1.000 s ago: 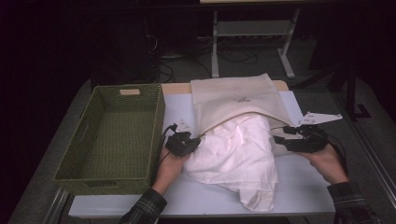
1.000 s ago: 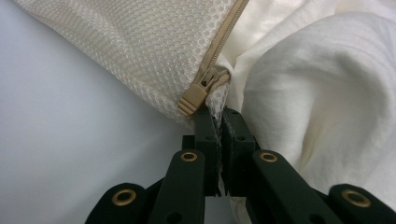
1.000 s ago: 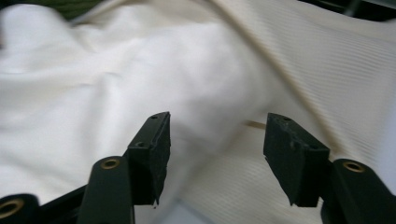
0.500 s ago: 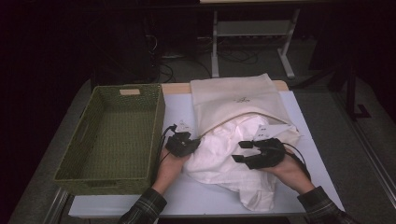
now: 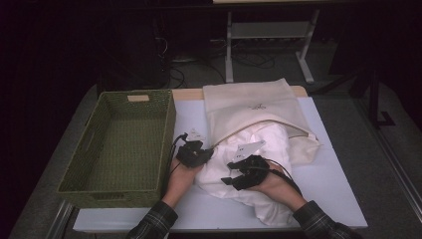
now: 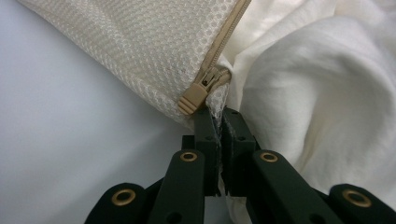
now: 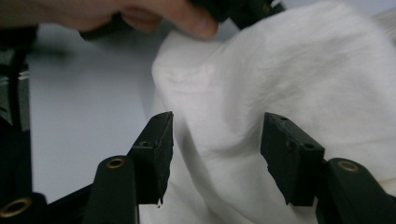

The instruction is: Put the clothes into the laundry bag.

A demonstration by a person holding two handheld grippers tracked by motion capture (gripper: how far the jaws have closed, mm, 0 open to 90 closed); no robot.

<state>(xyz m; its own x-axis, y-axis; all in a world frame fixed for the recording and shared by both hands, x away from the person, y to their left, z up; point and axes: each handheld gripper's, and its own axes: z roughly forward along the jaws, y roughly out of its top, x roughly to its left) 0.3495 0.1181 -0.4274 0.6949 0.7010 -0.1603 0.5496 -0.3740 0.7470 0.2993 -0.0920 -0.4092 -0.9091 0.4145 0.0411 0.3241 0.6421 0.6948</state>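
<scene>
A cream mesh laundry bag [image 5: 254, 104] lies on the white table, its zipped mouth facing me. A white garment [image 5: 271, 144] spills out of it toward the front edge. My left gripper [image 5: 201, 152] is shut on the bag's mesh edge [image 6: 212, 100], right beside the tan zipper pull [image 6: 201, 88], at the mouth's left end. My right gripper [image 5: 230, 174] hovers low over the garment's front left part. In the right gripper view its jaws [image 7: 215, 135] stand open, with white cloth [image 7: 280, 70] behind them and nothing pinched.
A green woven basket [image 5: 166, 134] stands empty at the left, its right wall close to my left hand [image 7: 154, 14]. Bare table top [image 5: 328, 179] lies to the right of the garment. A metal stand's legs are on the floor beyond the table.
My right gripper has swept left from the bag's right edge to above the garment's front left part. The left gripper has kept its hold and its place.
</scene>
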